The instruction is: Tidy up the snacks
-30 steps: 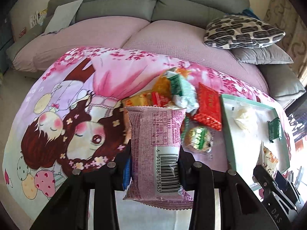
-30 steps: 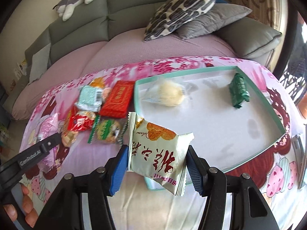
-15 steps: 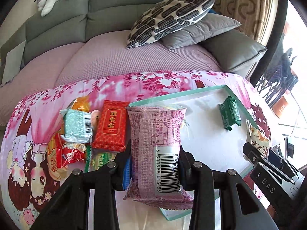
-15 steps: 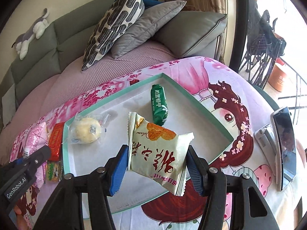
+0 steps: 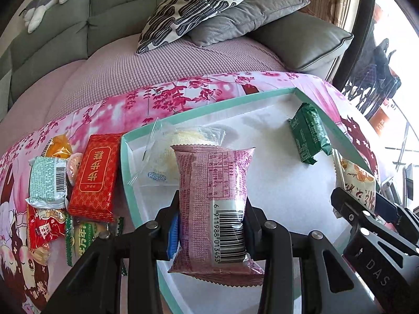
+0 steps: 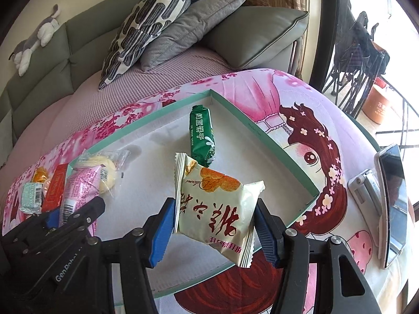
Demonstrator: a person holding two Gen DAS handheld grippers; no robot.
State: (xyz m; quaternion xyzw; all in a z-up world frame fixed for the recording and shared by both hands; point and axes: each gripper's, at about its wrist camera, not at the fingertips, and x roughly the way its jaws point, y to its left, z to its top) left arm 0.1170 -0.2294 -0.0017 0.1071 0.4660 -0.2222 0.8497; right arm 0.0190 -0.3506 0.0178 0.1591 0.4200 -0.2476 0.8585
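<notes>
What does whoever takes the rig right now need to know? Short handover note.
Left gripper: shut on the pink snack pack, held over the tray.
Right gripper: shut on the cream pastry pack, also over the tray.
Done: green biscuit pack and clear-wrapped cake lie in the tray.
Left: release both held packs into the tray, then bring over the pile on the cloth left of the tray: red packet, mint pack and others.
</notes>
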